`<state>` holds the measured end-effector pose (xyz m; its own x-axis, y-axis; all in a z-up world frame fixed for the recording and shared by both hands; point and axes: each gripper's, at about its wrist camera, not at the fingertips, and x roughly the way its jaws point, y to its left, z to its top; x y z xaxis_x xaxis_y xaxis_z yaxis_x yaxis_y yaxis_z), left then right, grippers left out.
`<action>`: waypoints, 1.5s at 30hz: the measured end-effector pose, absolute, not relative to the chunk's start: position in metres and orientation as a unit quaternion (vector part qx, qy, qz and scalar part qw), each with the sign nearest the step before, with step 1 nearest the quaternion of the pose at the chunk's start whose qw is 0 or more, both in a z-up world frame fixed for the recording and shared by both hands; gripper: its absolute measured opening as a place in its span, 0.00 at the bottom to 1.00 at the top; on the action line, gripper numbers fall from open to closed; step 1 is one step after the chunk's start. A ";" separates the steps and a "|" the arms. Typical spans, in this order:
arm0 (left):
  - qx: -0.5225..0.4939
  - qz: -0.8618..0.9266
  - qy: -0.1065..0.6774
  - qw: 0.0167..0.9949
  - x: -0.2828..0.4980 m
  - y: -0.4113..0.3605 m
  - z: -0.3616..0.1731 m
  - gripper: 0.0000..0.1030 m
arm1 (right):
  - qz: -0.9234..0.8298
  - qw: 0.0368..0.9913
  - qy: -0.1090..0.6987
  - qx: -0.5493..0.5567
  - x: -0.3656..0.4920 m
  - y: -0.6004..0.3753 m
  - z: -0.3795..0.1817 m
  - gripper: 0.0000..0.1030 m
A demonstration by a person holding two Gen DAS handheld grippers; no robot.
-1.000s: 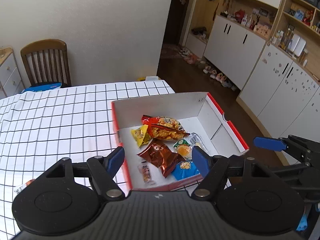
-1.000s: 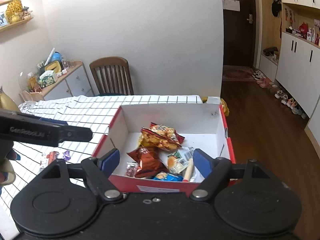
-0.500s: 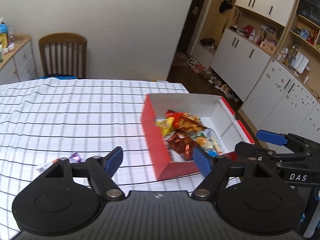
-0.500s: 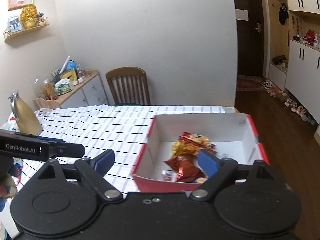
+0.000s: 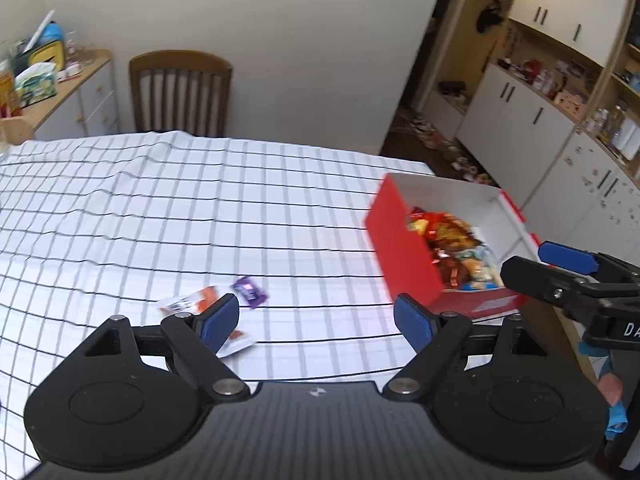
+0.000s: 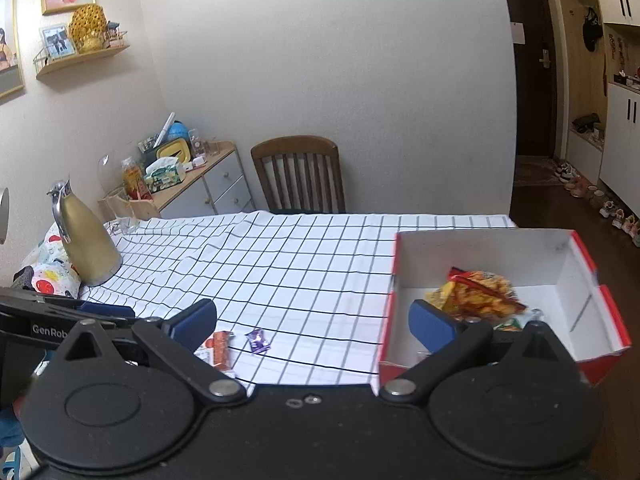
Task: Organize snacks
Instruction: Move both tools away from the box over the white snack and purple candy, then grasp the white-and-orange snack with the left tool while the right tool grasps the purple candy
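Home dining room: chair [image 6: 298, 172], cabinets [image 5: 532, 120], entryway shoes [image 6: 576, 184].

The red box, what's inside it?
The red box holds a pile of snack packets, orange and yellow ones on top. The right tool's finger covers the near corner, so anything there stays hidden.

A table under a white cloth with a black grid pattern [image 6: 304, 264] carries everything here. Near its right edge sits an open red cardboard box with a white inside [image 6: 560, 256], holding a heap of snack packets. Out on the cloth lie a small purple wrapped sweet [image 5: 250, 291] and, just beside it, an orange-and-white snack packet [image 6: 219, 350]. At the far left stands a gold metal jug [image 6: 89, 248].
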<state>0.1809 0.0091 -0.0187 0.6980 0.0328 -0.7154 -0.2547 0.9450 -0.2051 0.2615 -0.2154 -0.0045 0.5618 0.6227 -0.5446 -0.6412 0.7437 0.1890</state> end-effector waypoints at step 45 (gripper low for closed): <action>-0.227 0.235 0.479 0.815 0.238 0.115 -0.176 1.00 | 0.342 0.782 0.500 -0.147 0.337 -0.006 -0.143 0.73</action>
